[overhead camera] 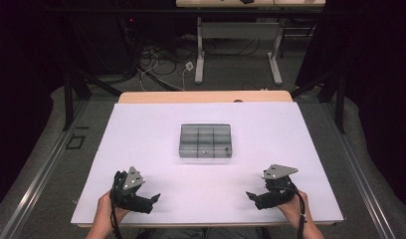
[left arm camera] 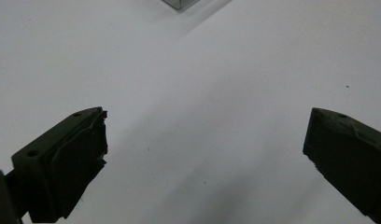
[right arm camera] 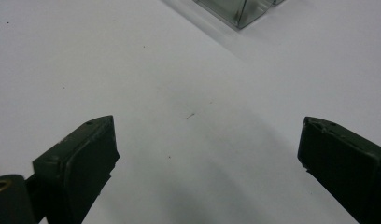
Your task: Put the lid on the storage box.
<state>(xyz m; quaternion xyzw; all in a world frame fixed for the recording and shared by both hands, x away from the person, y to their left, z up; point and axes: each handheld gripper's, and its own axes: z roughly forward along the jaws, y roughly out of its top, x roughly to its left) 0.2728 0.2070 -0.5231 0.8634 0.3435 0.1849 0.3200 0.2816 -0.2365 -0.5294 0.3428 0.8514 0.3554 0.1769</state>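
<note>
Your left tongs (overhead camera: 153, 199) and right tongs (overhead camera: 252, 195) gape wide, empty, near the clear plastic compartment box (overhead camera: 206, 142) on the white counter (overhead camera: 141, 129).

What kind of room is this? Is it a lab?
Probably a lab or recording studio. A white table sits among dark curtains, loose cables lie on the floor, and a person's hands hold the left gripper and right gripper.

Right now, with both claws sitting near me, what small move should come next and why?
Probably ease the right claw forward toward the box. Both claws are open and empty, the left claw likewise low over the bare sheet, and the box stands apart at mid-table. Small items seem to lie in its front compartments, too small to identify.
</note>
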